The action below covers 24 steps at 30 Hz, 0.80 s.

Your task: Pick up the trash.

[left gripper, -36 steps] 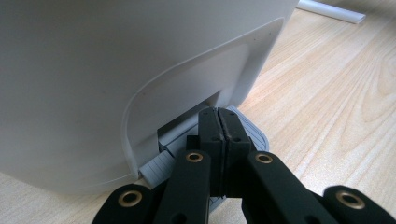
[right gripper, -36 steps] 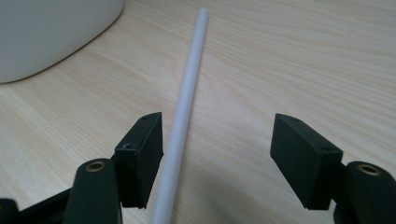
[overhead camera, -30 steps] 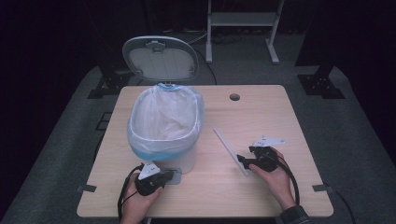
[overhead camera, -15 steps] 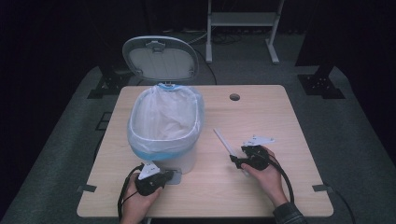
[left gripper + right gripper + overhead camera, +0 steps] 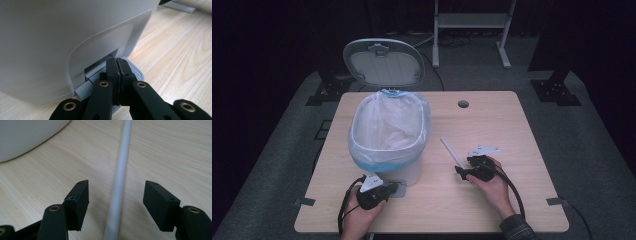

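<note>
White pedal bin [image 5: 388,145] lined with a clear plastic bag with a blue band, lid [image 5: 383,62] standing open at the back, set left of centre on the light wooden table [image 5: 492,120]. Left gripper [image 5: 379,192], seen from the high view at the bin's near foot, over a small grey pedal [image 5: 399,189]; the left gripper view adds what the high view cannot resolve: both black jaws pressed flat together with nothing between them, their tips resting on the ribbed grey pedal [image 5: 86,87] where it emerges from a recess in the bin's white wall [image 5: 62,37]. Thin white plastic rod [image 5: 453,152], lying flat on the table, well apart from the bin to its right, running diagonally. Right gripper [image 5: 462,172], at the rod's near end in the high view; the right gripper view shows its jaws spread, one on either side of the rod [image 5: 119,182], neither pad touching it, with the bin's curved base [image 5: 27,135] in the upper left corner.
</note>
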Motion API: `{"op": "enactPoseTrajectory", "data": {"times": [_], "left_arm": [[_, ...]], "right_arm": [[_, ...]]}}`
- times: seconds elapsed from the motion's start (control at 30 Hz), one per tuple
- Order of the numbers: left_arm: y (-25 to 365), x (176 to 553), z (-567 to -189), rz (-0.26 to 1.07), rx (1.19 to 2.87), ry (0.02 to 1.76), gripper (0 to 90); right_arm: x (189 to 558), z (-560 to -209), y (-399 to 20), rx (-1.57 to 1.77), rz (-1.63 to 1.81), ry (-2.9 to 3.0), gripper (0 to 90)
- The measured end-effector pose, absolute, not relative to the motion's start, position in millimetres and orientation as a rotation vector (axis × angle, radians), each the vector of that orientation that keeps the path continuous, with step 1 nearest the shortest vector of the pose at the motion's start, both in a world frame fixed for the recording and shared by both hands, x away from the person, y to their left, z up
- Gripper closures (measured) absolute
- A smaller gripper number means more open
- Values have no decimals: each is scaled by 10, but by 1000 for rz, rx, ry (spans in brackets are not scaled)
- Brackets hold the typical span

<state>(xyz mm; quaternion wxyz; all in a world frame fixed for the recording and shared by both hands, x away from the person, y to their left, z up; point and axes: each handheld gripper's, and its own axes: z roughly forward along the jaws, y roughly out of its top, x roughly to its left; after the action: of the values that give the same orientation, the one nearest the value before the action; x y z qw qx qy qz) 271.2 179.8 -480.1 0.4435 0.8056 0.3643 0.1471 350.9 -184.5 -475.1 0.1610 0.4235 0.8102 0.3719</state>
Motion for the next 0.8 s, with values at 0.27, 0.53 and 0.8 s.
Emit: {"op": "enactPoseTrajectory", "data": {"times": [0.27, 0.53, 0.8], "left_arm": [[1799, 2712, -4801, 365, 1998, 903, 891], [1800, 2712, -4801, 365, 1998, 904, 889], [1799, 2711, -4801, 365, 1998, 903, 890]], "right_arm": [[3516, -4793, -1828, 1202, 1022, 2328, 385], [3493, -4782, -1832, 1183, 996, 2330, 464], [3461, -4769, -1827, 1167, 996, 2347, 568]]}}
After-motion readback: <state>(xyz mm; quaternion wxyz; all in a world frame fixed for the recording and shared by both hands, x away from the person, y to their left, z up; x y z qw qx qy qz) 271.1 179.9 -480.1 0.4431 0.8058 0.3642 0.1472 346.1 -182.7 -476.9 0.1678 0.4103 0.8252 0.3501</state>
